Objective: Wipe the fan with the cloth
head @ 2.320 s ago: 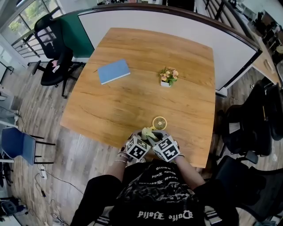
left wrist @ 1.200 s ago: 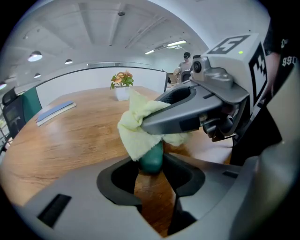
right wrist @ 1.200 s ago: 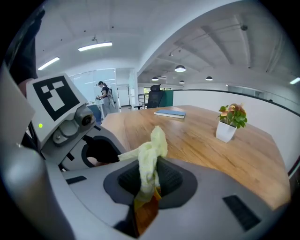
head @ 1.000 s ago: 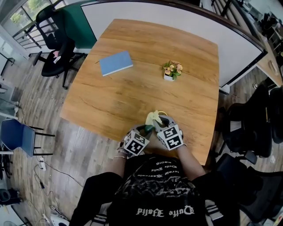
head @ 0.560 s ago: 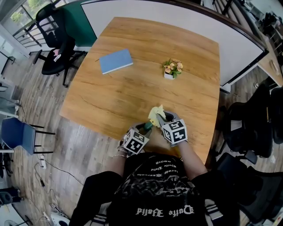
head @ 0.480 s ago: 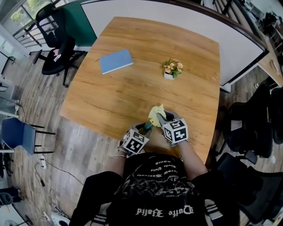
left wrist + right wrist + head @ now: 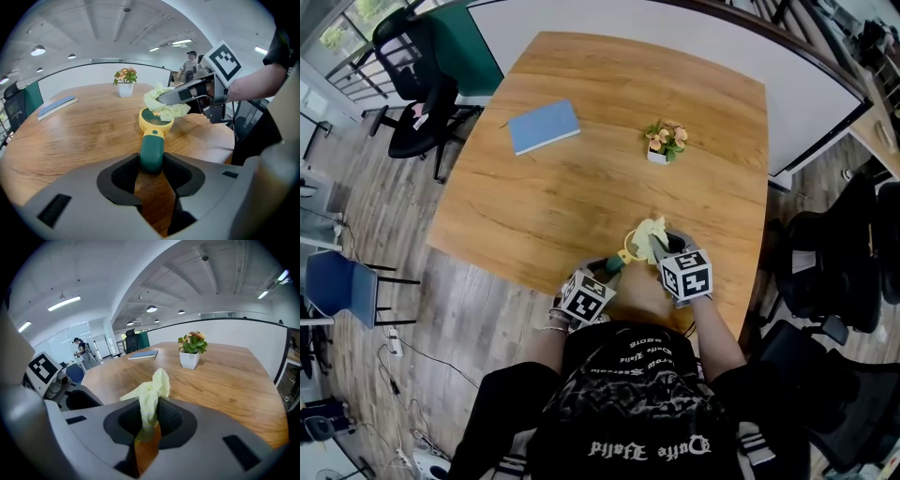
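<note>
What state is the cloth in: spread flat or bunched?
Bunched: the cloth sticks up crumpled, pinched in the right gripper.

Wooden table [image 7: 581, 202]: centre and near-left area bare, free passage.
Obstacles:
- blue book [image 7: 543, 127], 11 o'clock, lying flat by the far-left corner
- potted flowers [image 7: 662, 142], 1 o'clock, well apart from the book
- handheld fan [image 7: 619, 261], 6 o'clock, at the near edge
- cloth [image 7: 652, 230], bunched over the fan's head
</note>
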A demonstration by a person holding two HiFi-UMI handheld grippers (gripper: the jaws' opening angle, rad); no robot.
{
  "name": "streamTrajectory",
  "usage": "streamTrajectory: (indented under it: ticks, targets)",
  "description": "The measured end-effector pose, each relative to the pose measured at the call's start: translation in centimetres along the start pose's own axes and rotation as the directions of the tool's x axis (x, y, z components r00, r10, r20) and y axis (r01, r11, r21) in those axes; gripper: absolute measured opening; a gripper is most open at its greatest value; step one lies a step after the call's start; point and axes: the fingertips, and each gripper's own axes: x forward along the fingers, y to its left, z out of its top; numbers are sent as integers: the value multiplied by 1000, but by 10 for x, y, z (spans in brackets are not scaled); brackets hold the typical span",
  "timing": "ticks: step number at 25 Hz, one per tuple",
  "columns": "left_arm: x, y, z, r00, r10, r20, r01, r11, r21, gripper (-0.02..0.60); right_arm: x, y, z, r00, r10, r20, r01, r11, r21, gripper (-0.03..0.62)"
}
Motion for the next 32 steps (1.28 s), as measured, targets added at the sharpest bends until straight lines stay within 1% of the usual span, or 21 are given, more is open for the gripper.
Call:
streamTrajectory:
  ticks: [4,7,9,14,18,21,24,26,27,29,30,31,32]
  targets:
    - [1,0,0,1000,5,-4,-5,1000,1,186,-10,4,-10,999,-12,-38,10,1000,-29,64]
    - [1,1,-2,1000,15,-11,-15,1000,12,186,-16,15,-20,996,15,-83,-20,998,-67,61]
    - [0,1,-2,1000,17,-10,-17,1000,14,186,-19,23,-27,994,29,-109,-36,997,-68,60]
    - [0,-2,-3,1000,13,-8,-13,1000,20,186,-22,40,-34,993,35,-112,-46,994,-96,58]
    - [0,-1,-3,1000,10,-9,-10,1000,18,186,-18,55,-37,984,92,-154,-110,987,-114,58]
    - [0,-1,-3,1000,5,-9,-5,1000,13,183,-12,65,-38,980,116,-159,-137,982,-128,58]
    - [-1,-1,-3,1000,12,-7,-12,1000,17,183,-3,79,-35,971,161,-178,-188,971,-149,58]
    - [0,-1,-3,1000,5,-10,-5,1000,13,183,1,90,-38,958,196,-207,-229,962,-150,58]
    - [0,-1,-3,1000,1,-14,-1,1000,15,183,3,96,-41,946,230,-231,-265,955,-133,58]
    - [-1,-3,-4,1000,2,-25,-1,999,39,183,5,106,-45,900,324,-291,-357,932,-66,60]
    - [-3,-5,-5,1000,4,-28,-2,998,56,183,6,107,-40,880,358,-312,-387,922,-33,60]
    - [-4,-7,-7,1000,4,-29,-2,998,67,183,7,103,-30,871,373,-318,-397,918,-11,60]
    - [-6,-10,-9,1000,2,-27,0,997,71,183,9,99,-18,869,380,-315,-399,917,6,60]
